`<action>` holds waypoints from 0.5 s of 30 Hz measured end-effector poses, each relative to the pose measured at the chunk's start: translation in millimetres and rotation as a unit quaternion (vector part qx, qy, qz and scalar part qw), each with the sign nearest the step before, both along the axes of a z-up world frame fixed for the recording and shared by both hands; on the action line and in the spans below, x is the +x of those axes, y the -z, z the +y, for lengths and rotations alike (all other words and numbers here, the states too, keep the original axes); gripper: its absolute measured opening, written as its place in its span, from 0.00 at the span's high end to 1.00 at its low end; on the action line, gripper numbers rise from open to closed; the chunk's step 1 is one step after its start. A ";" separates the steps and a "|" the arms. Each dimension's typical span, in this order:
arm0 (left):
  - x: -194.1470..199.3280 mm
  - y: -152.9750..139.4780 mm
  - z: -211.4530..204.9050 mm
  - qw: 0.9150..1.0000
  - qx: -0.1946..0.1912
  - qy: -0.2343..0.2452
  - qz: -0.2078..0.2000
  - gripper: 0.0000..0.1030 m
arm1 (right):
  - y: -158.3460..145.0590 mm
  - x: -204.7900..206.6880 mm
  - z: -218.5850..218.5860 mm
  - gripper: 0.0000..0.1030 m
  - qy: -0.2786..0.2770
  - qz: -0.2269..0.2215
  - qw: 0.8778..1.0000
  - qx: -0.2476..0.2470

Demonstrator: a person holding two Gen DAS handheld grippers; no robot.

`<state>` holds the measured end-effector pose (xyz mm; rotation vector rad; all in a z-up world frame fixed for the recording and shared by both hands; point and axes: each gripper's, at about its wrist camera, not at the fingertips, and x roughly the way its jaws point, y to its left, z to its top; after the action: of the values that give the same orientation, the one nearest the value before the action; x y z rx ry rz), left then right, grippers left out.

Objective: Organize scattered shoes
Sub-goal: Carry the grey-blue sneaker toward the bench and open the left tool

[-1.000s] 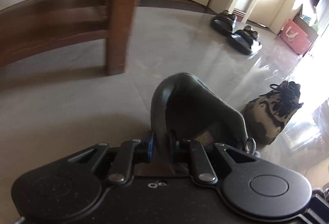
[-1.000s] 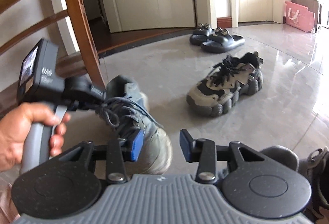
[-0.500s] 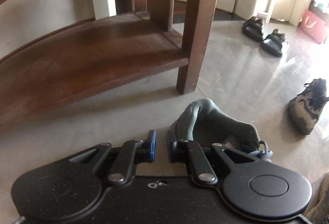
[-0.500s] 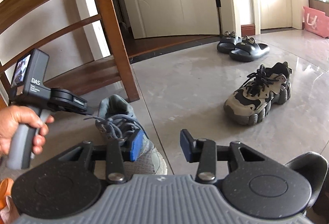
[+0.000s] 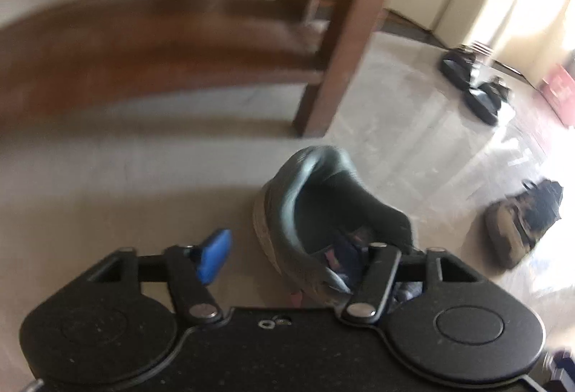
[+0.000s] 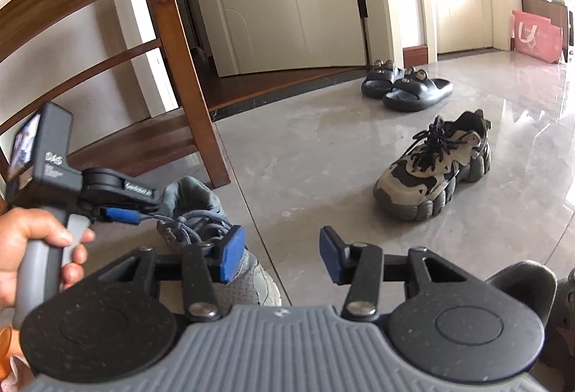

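Now our left claw (image 5: 287,255) stands spread wide, where half a second ago it pinched the heel of the grey sneaker (image 5: 316,212); we judge that shoe delivered. It sits on the floor (image 5: 143,183) by the wooden leg (image 5: 337,43), partly between the fingers. Our right claw (image 6: 278,253) hangs open and empty; the tan sneaker (image 6: 435,169) lies well ahead.

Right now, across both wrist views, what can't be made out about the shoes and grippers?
- Left wrist view: motion blur smears the grey sneaker, so any contact with the open left gripper cannot be told.
- Right wrist view: the right gripper covers the grey sneaker's toe.
- Right wrist view: a dark shoe at the lower right is cut off by the edge and gripper body.
- Right wrist view: ornaments on the black slides are too small to identify.
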<state>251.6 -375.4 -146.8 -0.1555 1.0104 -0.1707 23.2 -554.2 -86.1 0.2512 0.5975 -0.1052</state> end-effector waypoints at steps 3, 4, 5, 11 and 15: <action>8.3 14.5 1.3 0.999 -0.020 -0.013 0.028 0.42 | 2.1 3.6 3.6 0.51 -0.017 0.006 1.000 -0.004; 9.7 16.3 0.9 0.999 -0.019 -0.005 0.025 0.58 | 2.7 3.9 4.7 0.51 -0.022 0.008 1.000 -0.005; 10.9 16.6 -1.2 1.000 -0.008 0.011 0.018 0.81 | 4.3 4.0 5.8 0.51 -0.027 0.010 1.000 -0.005; 9.9 15.4 -1.3 0.991 0.075 0.115 -0.010 0.85 | 16.3 4.8 10.0 0.51 -0.041 0.028 0.999 0.008; 9.3 12.5 8.3 0.982 0.122 0.146 -0.022 0.85 | 19.8 6.3 16.7 0.51 -0.050 0.031 0.998 0.015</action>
<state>260.9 -367.1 -159.3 0.2208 0.9979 -0.3139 29.5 -537.5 -105.9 0.2469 0.6720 -0.0078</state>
